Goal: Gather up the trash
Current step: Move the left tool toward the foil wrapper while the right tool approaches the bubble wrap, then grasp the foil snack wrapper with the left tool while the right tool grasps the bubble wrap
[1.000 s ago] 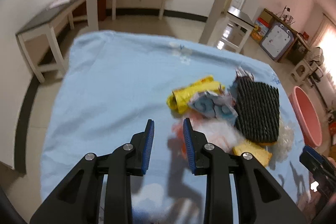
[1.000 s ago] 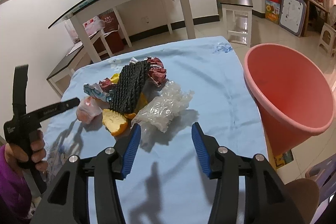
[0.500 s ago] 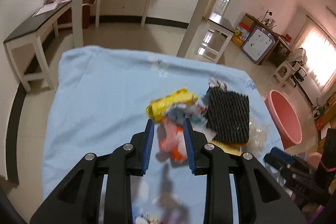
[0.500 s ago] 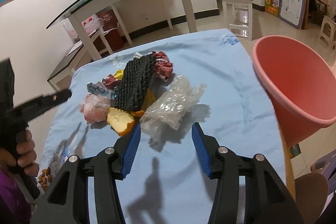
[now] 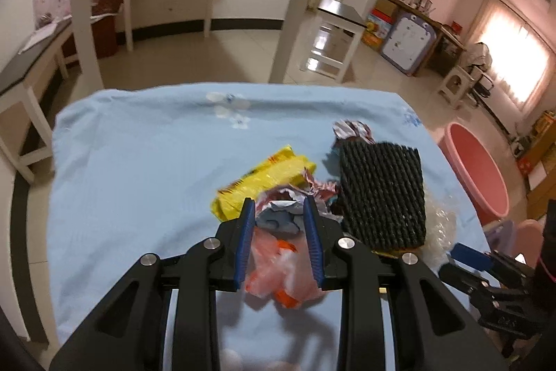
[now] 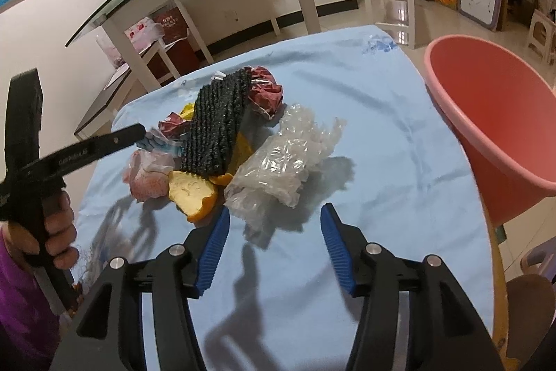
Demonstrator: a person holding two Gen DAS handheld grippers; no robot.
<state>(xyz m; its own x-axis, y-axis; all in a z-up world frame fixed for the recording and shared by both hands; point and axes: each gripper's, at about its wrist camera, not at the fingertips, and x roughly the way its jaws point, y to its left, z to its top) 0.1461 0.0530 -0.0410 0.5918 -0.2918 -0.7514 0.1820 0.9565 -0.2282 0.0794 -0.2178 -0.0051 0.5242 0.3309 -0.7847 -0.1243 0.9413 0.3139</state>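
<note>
Left wrist view: caught the left gripper [image 5: 278, 202] pointed down at the trash heap on the blue cloth [image 5: 139, 162], jaws narrow, a pink bag [image 5: 278, 266] between them; could not tell whether the pads touched it. Saw a yellow wrapper [image 5: 264, 176] just beyond the tips and black mesh [image 5: 382, 193] to the right of them, lying over other scraps. Right wrist view: found the right gripper [image 6: 275, 211] wide and opening, nothing between the jaws, clear plastic [image 6: 281, 159] just ahead beside a peel [image 6: 191, 190]. Noted a pink basin [image 6: 486, 113] off the cloth's right edge.
</note>
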